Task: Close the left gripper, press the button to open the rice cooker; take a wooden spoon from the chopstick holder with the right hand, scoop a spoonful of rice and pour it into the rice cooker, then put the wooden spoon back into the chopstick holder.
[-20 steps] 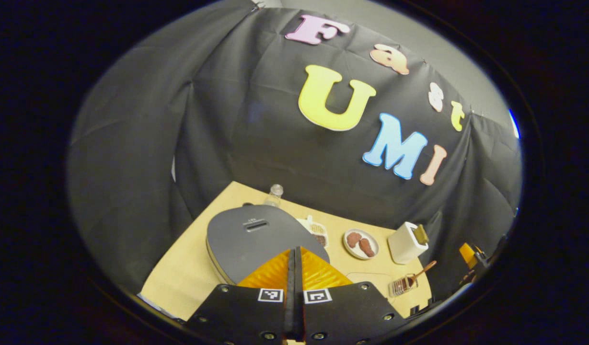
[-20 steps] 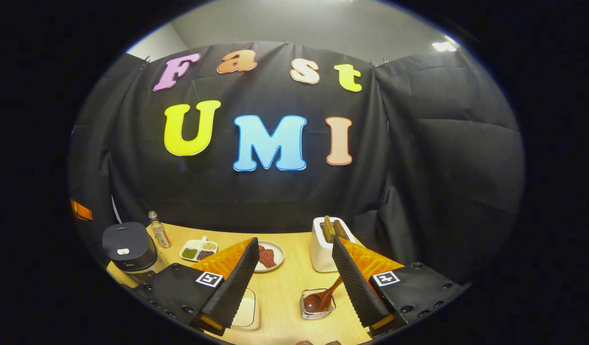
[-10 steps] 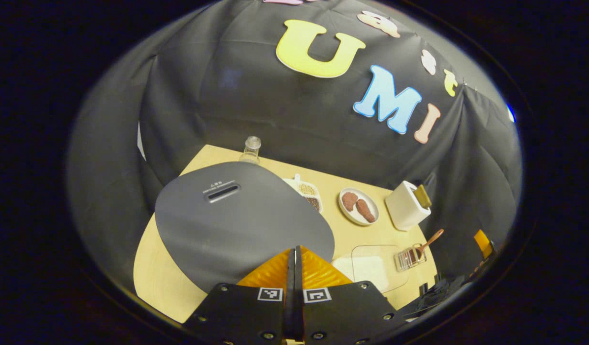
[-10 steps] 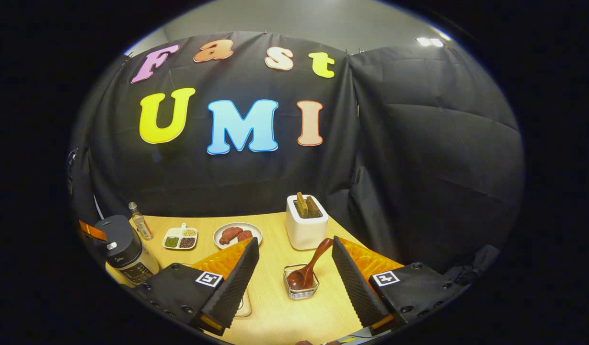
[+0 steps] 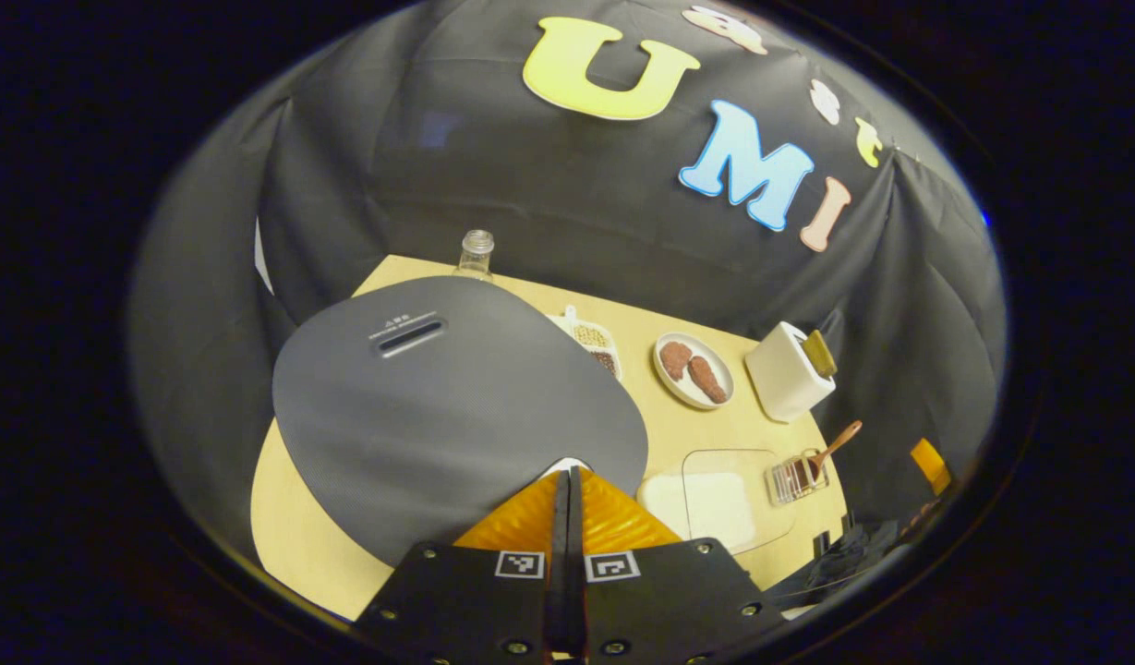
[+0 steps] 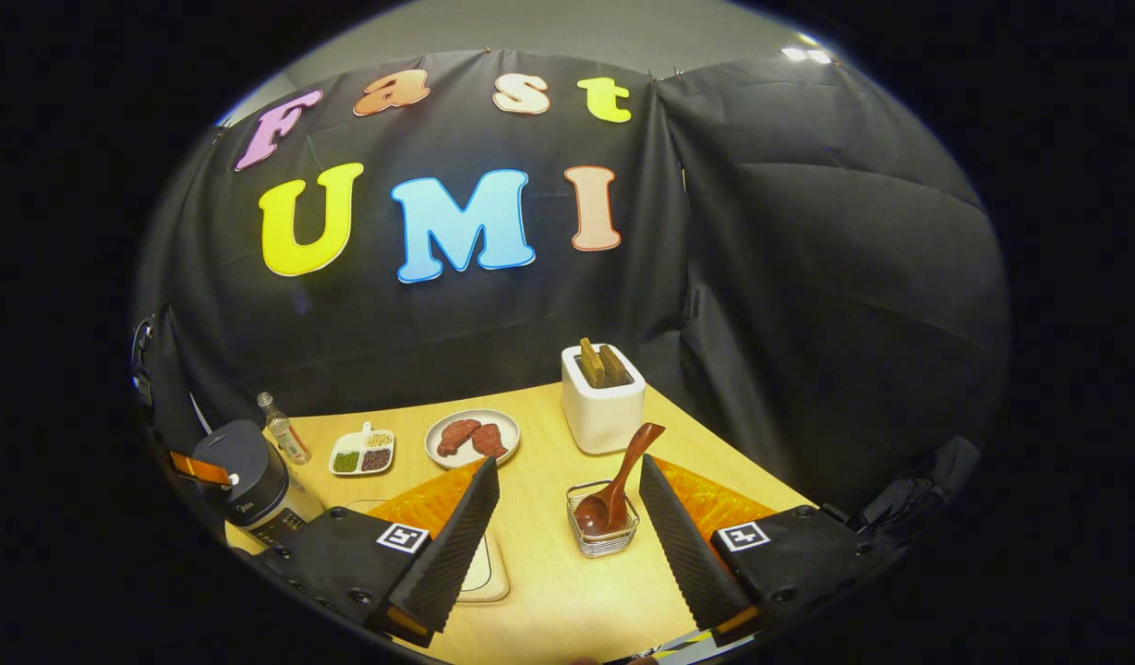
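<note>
1. Your left gripper (image 5: pixel 567 473) has its two fingers pressed flat together with nothing between them, and over the last second it has come down close onto the front edge of the dark grey, round-lidded rice cooker (image 5: pixel 456 388). A small pale patch, probably the release button (image 5: pixel 567 462), sits right at the fingertips; whether you are touching it yet can't be told.
2. The lid is down, so the opening step is not done. I judge you are lined up for the press.
3. Your right gripper (image 6: pixel 567 517) stands wide open and empty. It has swung in until the brown wooden spoon (image 6: pixel 622 485) sits between its fingers, just ahead and not touched.
4. That spoon stands bowl-down, leaning, in the small wire-mesh chopstick holder (image 6: pixel 604 536) on the pale wooden table (image 6: pixel 567 600).
5. In the right gripper view, the cooker is at the table's far left edge, well apart from the holder.
6. Between them lies a clear-lidded shallow container (image 5: pixel 715 499) with white contents, likely the rice to scoop.
</note>
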Demonstrator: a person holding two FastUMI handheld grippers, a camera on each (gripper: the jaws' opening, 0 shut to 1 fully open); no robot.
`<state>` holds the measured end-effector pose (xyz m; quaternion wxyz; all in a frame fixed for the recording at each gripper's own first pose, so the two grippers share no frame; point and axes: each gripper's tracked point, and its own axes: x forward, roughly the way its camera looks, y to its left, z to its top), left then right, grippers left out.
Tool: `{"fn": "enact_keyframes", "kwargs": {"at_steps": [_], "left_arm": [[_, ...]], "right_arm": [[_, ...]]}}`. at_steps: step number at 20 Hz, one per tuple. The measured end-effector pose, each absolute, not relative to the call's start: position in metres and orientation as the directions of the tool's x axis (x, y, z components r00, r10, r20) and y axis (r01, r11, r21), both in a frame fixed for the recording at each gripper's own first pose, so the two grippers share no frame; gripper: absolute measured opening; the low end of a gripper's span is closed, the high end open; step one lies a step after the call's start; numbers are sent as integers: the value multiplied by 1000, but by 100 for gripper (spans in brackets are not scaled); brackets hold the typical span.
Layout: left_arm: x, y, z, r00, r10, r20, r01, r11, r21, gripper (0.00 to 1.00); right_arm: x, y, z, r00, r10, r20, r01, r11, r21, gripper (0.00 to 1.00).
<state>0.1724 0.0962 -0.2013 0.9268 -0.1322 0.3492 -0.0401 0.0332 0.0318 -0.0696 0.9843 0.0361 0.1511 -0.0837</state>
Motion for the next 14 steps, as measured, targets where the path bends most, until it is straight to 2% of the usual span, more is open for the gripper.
{"fn": "enact_keyframes", "kwargs": {"at_steps": [1, 2, 9, 10, 11, 14], "left_arm": [[172, 96, -203, 748, -175, -640, -16, 959, -281, 2], [173, 95, -205, 745, -181, -642, -11, 959, -284, 2], [170, 93, -205, 748, -176, -639, -23, 957, -291, 2], [171, 94, -203, 754, -168, -635, -28, 958, -286, 2], [169, 93, -201, 756, -162, -634, -28, 960, -279, 2], [168, 95, -178, 805, -137, -578, -18, 967, -254, 2]], "right_arm": [[29, 35, -71, 942, -140, -304, 163, 985, 54, 93], [29, 39, -69, 947, -129, -296, 152, 987, 57, 98], [22, 35, -74, 942, -135, -308, 155, 987, 43, 98], [21, 34, -74, 940, -137, -312, 158, 987, 42, 93], [20, 33, -74, 939, -139, -314, 161, 986, 43, 98], [21, 34, -76, 939, -137, -316, 161, 986, 52, 98]]}}
